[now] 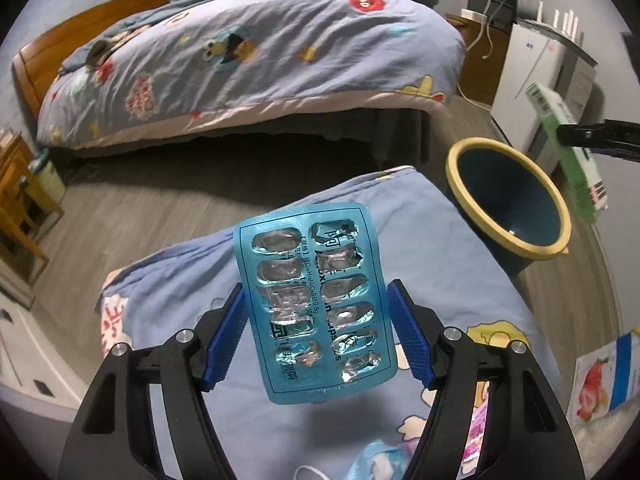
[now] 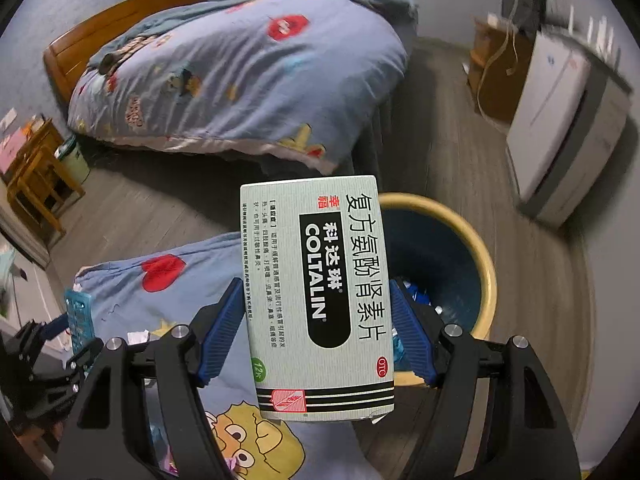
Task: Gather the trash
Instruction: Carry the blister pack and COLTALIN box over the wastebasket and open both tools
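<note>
Left tongs point(image 1: 316, 332) clamp a crinkled blue foil blister sheet point(image 1: 314, 300); right tongs point(image 2: 318, 330) squeeze a flat grey-green cardboard medicine box point(image 2: 320, 296) above the round yellow-rimmed blue bin point(image 2: 448, 264).

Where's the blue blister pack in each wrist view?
Left wrist: blue blister pack centre frame, clamped between the left gripper pads, above the blue cartoon bedding.
Right wrist: same pack at the far left edge, seen edge-on.
Shared landmark: yellow-rimmed trash bin, on the floor beside the bedding.
</note>
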Action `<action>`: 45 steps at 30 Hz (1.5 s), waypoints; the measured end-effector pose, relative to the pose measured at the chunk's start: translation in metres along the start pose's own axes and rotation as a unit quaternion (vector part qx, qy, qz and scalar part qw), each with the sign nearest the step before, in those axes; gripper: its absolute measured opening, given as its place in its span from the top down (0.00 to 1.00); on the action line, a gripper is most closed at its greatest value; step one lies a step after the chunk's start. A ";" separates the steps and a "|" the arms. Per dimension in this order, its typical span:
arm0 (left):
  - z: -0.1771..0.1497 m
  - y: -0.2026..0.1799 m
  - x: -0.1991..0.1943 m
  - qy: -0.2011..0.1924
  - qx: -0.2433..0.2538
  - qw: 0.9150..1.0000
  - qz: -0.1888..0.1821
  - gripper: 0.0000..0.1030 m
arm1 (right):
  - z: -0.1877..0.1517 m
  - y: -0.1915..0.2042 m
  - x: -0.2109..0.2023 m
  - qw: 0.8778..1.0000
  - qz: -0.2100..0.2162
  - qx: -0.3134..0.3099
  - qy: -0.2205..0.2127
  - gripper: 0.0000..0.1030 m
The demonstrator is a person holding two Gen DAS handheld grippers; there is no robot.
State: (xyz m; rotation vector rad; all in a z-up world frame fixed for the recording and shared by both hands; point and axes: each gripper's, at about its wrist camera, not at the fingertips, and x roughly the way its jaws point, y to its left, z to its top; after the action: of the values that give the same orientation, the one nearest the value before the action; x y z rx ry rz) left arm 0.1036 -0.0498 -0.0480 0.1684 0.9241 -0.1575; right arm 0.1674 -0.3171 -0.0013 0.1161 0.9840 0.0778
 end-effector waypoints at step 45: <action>0.084 -0.178 0.087 0.036 0.120 0.989 -0.083 0.31 | -0.030 -0.146 0.078 0.970 -0.013 0.231 0.074 0.31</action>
State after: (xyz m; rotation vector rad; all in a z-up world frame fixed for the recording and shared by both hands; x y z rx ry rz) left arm 0.1839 -0.2468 -0.0816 0.3216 0.9899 -0.4200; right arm 0.1873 -0.4507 -0.1014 0.5324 1.1386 -0.1715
